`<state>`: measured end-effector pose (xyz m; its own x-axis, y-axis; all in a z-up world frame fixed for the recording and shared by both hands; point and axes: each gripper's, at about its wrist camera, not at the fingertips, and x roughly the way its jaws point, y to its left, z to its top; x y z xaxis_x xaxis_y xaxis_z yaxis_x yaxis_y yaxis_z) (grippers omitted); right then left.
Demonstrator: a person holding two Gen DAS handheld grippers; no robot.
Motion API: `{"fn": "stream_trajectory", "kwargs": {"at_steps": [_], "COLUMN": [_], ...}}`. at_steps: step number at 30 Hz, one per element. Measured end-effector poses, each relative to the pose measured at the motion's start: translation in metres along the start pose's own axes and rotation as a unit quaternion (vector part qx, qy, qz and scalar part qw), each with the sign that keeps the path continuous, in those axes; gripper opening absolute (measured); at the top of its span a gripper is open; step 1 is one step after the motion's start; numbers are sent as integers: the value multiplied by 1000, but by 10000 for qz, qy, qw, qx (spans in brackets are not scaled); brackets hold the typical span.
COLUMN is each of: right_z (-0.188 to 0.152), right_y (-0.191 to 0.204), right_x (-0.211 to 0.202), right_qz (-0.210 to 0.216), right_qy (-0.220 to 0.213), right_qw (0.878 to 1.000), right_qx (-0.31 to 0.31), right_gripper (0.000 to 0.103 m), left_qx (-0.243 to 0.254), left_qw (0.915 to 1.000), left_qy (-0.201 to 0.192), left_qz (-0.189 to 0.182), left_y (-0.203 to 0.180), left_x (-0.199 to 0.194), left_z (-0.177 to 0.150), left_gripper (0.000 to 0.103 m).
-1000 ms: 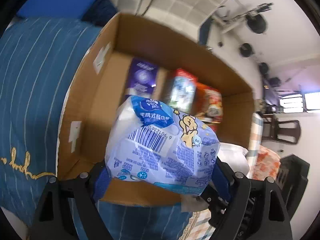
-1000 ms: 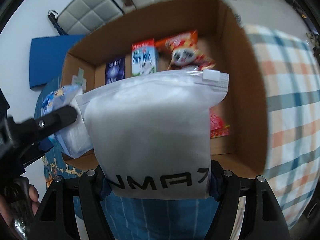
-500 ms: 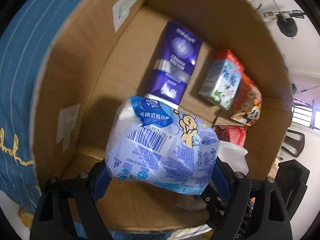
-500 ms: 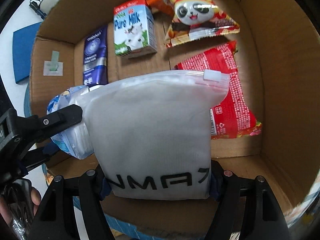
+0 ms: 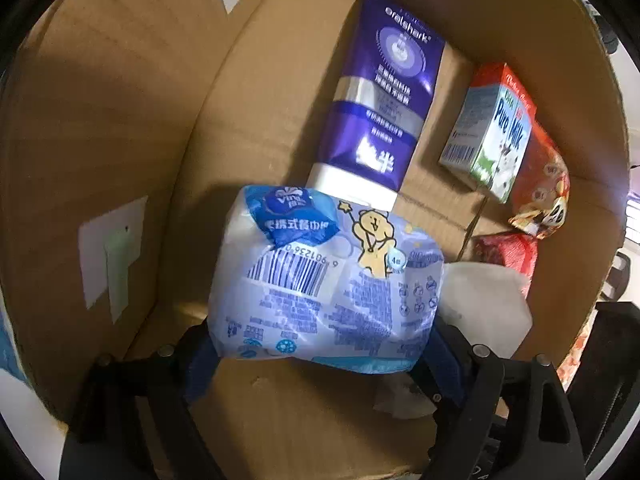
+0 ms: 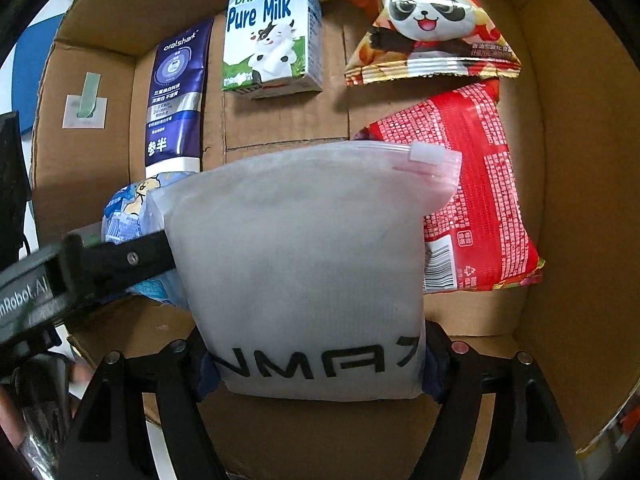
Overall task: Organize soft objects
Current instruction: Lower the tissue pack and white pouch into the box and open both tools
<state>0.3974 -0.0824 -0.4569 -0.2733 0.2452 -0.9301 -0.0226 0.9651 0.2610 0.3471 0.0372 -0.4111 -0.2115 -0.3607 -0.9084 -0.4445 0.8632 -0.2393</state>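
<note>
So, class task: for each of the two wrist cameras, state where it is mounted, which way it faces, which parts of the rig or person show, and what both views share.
Left wrist: sits on the left gripper, faces down into the brown cardboard box; its black fingers clamp a blue-and-white tissue pack.
Right wrist: sits on the right gripper, faces into the box; its fingers clamp a white zip-top pouch; the left gripper intrudes at left.
Shared: purple toothpaste tube, milk carton, tissue pack, pouch.
</note>
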Motion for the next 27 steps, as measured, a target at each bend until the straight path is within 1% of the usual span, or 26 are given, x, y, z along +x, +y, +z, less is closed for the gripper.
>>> {"fn": "stream_trajectory", "kwargs": {"at_steps": [4,5,8,10,14,17,20,21,23,24,25,27], "right_z": [0,2,3,2,-1,-3,-7,-7,-11,-14,-17,-23], "right_y": [9,3,8,12,19,22,23,24,25,24,24,24], "right_x": [-1,-3,-10,-18,-30,-39,-50,-54,-63,-65,-69,-77], "right_qz": [-28,-27,-44,-55,-81,-136,-186,-234,-449,-541,-640,-785], "right_qy": [51,56,27,-25,-110,-211,-349,-398,-584,-658,-747,-944], "right_qw": [10000,10000,9999,9998,9994,9990,9986,9983,9967,9957,9945,9919], "right_qx": [-55,-59,-151,-200,-325,-366,-354,-352,-350,-359,-364,-337], "right_gripper": [81,81,84,87,87,87,87,87,92,96,97,97], "left_qx": [302,356,481,572,674,736,845,878,1020,1138,1221,1435], "left_qw": [9992,9989,9978,9969,9954,9934,9898,9889,9846,9809,9780,9696], "left_qy": [-33,-48,-165,-296,-492,-680,-927,-989,-1195,-1352,-1460,-1738], "left_qz": [272,316,429,448,462,561,677,683,764,815,850,950], "left_y": [-11,-15,-29,-35,-39,-40,-41,-48,-52,-56,-60,-65], "left_x": [-7,-8,-19,-28,-45,-59,-76,-82,-94,-99,-101,-113], "left_z": [-4,-6,-11,-15,-24,-27,-33,-33,-42,-47,-49,-59], "left_gripper": [89,90,94,97,102,102,102,102,102,102,102,102]}}
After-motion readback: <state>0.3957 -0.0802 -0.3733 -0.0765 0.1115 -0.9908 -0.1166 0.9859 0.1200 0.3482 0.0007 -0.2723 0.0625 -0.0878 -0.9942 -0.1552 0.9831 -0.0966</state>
